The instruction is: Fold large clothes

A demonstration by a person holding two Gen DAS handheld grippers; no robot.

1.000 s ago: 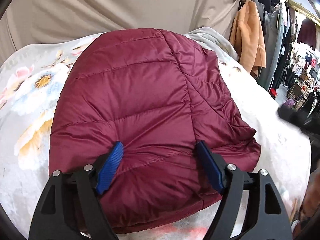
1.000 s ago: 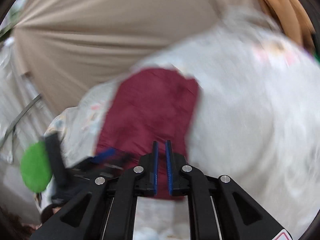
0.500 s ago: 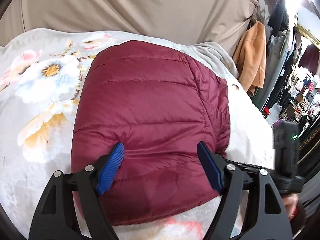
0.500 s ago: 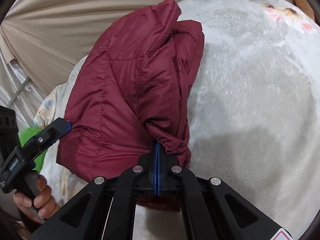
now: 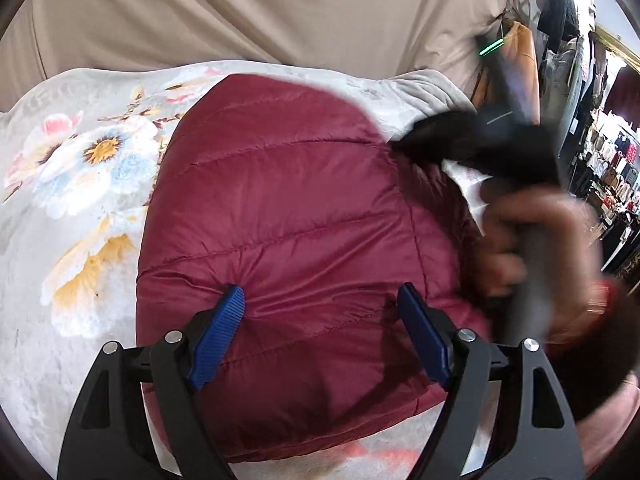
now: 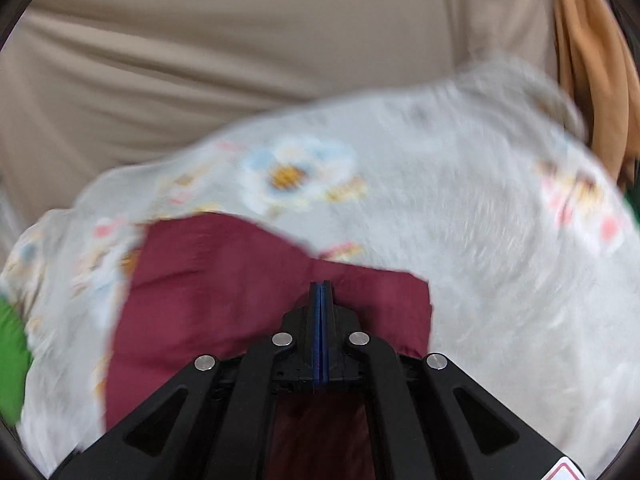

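A maroon quilted puffer jacket (image 5: 288, 216) lies folded into a rounded bundle on a floral blanket (image 5: 80, 184). My left gripper (image 5: 320, 300) is open, its blue pads resting on the jacket's near part. My right gripper (image 6: 321, 292) has its jaws closed flat together over the jacket (image 6: 208, 280); whether any fabric is pinched between them cannot be told in the blur. In the left wrist view the right gripper (image 5: 404, 146) shows as a dark blur over the jacket's right edge, with the hand (image 5: 520, 240) that holds it.
A beige curtain (image 5: 260, 12) hangs behind the blanket-covered surface. An orange coat (image 5: 520, 60) and racks of clothes (image 5: 608, 152) stand at the right. A green object (image 6: 12, 360) sits at the left edge of the right wrist view.
My right gripper has swung from the jacket's bunched right side up and over the jacket, now blurred in motion. My left gripper stays open on the jacket, which looks more compact at its right edge.
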